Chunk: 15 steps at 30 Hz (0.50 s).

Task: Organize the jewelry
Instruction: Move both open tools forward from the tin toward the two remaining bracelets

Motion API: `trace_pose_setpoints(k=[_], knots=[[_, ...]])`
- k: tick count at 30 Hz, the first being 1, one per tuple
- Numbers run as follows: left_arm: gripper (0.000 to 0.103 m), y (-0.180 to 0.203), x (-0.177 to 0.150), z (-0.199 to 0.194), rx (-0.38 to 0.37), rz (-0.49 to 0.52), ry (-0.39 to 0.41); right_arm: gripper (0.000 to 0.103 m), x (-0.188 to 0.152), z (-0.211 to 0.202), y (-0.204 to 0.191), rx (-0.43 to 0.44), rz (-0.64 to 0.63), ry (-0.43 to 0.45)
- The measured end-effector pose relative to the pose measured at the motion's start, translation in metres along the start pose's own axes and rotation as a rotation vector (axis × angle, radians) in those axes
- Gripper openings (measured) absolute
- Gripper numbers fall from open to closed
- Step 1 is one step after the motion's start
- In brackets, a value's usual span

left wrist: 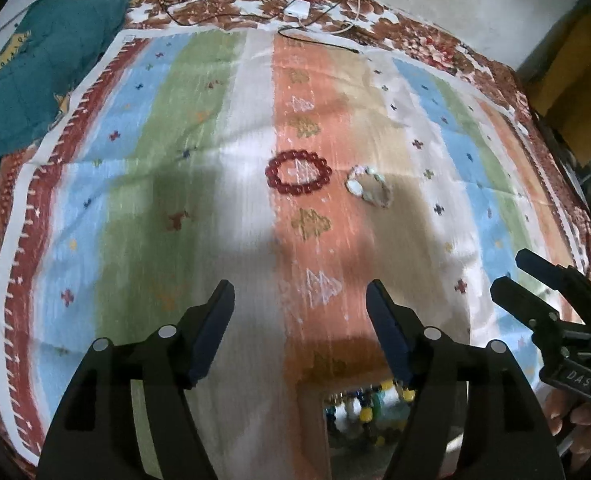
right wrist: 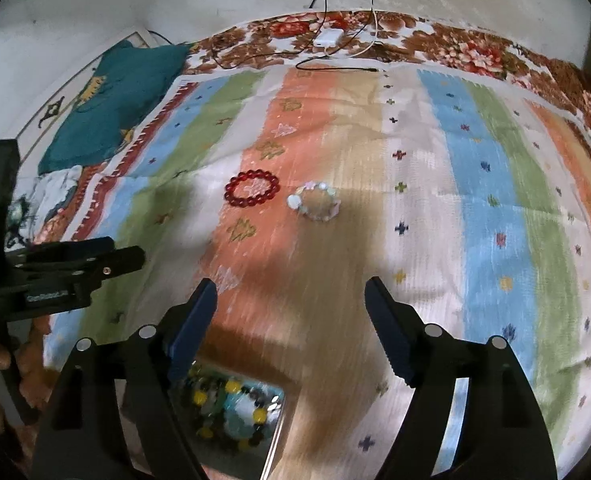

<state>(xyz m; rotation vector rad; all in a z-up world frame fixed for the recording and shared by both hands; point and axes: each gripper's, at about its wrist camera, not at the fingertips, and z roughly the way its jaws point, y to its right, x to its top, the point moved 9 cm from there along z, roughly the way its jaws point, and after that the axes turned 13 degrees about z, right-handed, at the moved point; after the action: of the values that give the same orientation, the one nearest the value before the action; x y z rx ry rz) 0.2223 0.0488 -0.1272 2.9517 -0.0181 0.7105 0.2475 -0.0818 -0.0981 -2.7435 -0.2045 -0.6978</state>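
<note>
Both my left gripper (left wrist: 299, 312) and right gripper (right wrist: 291, 308) stand apart, empty. The red bracelet (right wrist: 252, 189) and pale bracelet (right wrist: 314, 201) lie side by side, far ahead; the right gripper appears slightly nearer.

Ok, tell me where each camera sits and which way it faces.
Left wrist: on the left gripper, facing forward over the striped cloth; the right gripper shows at right.
Right wrist: on the right gripper, same direction; the left gripper shows at left.
Shared: red bracelet, pale bracelet, bead tray.
</note>
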Motion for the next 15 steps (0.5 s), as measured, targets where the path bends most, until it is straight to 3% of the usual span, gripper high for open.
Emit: trace_pose_setpoints(k=[15], knots=[[0.069,-0.017,0.053,0.048,0.048,0.027,-0.039,0.076,0.039,0.047,0.010,-0.030,0.023,-0.016]])
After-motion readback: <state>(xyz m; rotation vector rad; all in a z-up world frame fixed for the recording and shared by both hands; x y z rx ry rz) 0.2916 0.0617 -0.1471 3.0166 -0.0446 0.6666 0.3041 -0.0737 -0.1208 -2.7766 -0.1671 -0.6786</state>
